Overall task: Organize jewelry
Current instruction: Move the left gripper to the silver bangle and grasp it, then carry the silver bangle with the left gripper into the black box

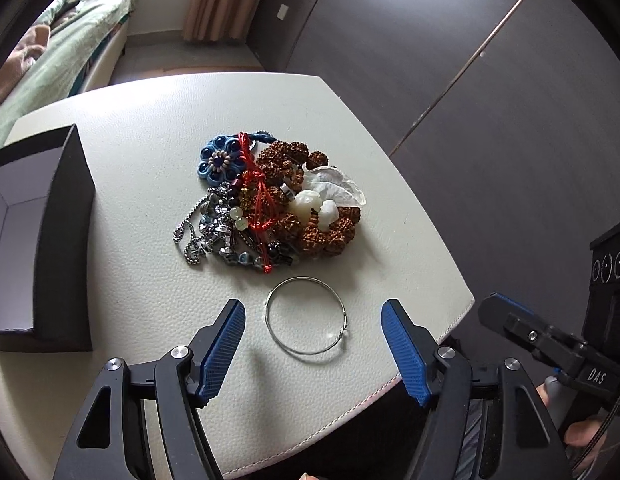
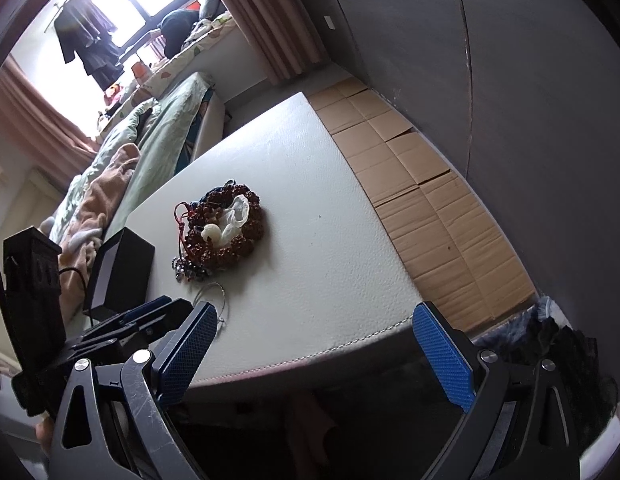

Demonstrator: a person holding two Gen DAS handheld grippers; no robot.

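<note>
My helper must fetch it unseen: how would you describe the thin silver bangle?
On the white table, find the tangled jewelry pile. Just in front of it, toward the near edge, lies the silver bangle: alone, a plain thin wire hoop, no beads or cord.

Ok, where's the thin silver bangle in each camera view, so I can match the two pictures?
Left wrist: the silver bangle lies flat at lower centre, between the open blue fingers, just nearer than the jewelry pile.
Right wrist: the bangle is lower left, partly hidden behind the left-hand blue finger.
Shared landmark: the black box, left of the pile.
</note>
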